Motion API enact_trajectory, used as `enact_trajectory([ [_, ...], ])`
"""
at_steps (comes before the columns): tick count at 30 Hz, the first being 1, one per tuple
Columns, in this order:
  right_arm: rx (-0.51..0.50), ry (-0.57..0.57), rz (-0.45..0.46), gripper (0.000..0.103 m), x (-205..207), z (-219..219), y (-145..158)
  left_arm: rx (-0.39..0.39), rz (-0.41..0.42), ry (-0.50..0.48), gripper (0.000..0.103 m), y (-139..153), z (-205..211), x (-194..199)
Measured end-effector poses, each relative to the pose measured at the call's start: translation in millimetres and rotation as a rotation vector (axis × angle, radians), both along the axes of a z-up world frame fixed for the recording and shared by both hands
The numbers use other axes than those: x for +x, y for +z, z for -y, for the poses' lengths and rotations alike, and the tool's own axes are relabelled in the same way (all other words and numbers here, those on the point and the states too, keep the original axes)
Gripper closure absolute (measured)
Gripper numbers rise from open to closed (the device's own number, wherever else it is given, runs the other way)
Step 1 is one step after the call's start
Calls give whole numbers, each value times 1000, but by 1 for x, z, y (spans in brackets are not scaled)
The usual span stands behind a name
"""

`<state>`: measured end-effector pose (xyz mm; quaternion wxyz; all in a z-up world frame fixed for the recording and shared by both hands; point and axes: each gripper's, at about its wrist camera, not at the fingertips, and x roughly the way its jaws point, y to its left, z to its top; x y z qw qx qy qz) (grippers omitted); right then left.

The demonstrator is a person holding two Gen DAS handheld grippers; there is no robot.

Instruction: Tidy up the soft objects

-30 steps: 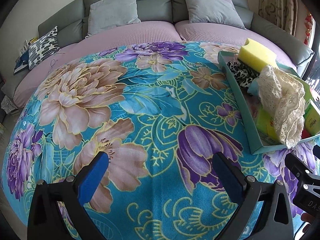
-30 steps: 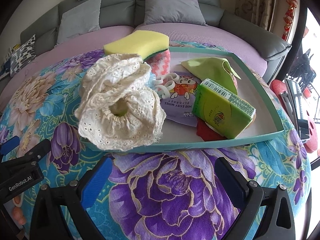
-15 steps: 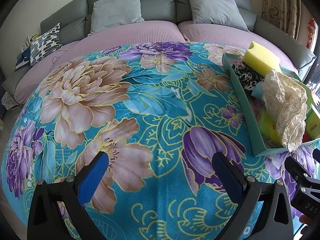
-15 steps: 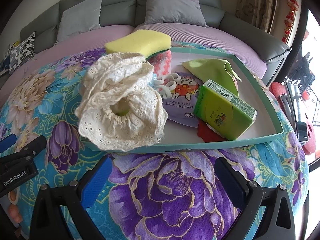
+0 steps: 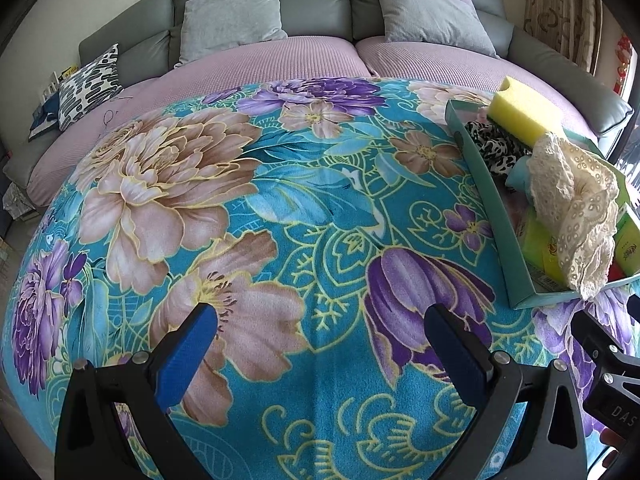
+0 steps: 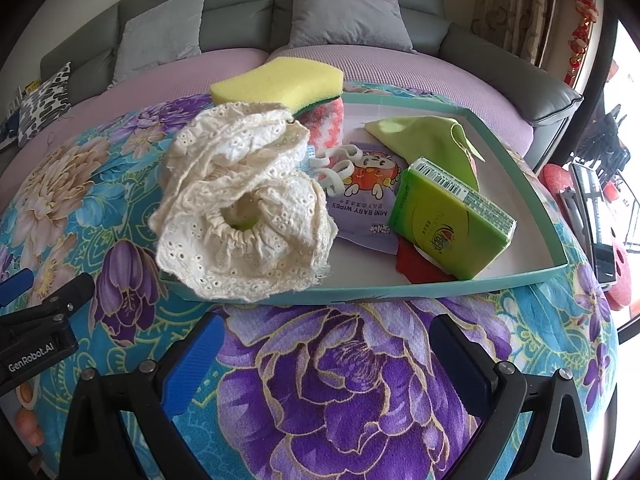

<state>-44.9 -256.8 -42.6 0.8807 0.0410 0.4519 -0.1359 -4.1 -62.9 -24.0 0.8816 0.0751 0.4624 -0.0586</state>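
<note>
Teal floral blanket [image 5: 320, 208] covers the whole work surface; a teal tray [image 6: 520, 276] sits on it toward its right edge, seen from the left wrist view, with a grey sofa [image 5: 312, 4] behind. Left gripper [image 5: 320, 334] hovers over bare blanket, fingers spread wide, nothing between them. Right gripper [image 6: 326, 346] likewise wide and empty, hanging just short of the tray's near edge over a purple flower print.

In the tray:
- cream lace scrunchie-like fabric [image 6: 244, 204], bunched at the near left corner, spilling over the near rim onto the blanket
- yellow sponge [image 6: 280, 82] at the far left corner, propped on top of a pink-and-white knit item [image 6: 326, 126]
- baby wipes pack [image 6: 368, 196] lying flat mid-tray, with white loop bands [image 6: 340, 166] on it
- green tissue pack [image 6: 452, 220] tilted, resting on the wipes pack and on a red cloth [image 6: 416, 264] near the near edge
- lime-green cloth [image 6: 424, 140] toward the far right side
- black-and-white patterned fabric [image 5: 496, 144] along the left wall, seen only from the left wrist view.

Part of the left gripper body is visible at the left edge of the right wrist view.
</note>
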Motion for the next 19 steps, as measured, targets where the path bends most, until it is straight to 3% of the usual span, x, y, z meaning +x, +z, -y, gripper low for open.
enact_trajectory([
  [19, -1, 1, -5, 0, 1, -1, -2, 8, 0, 13, 0, -1, -2, -1],
])
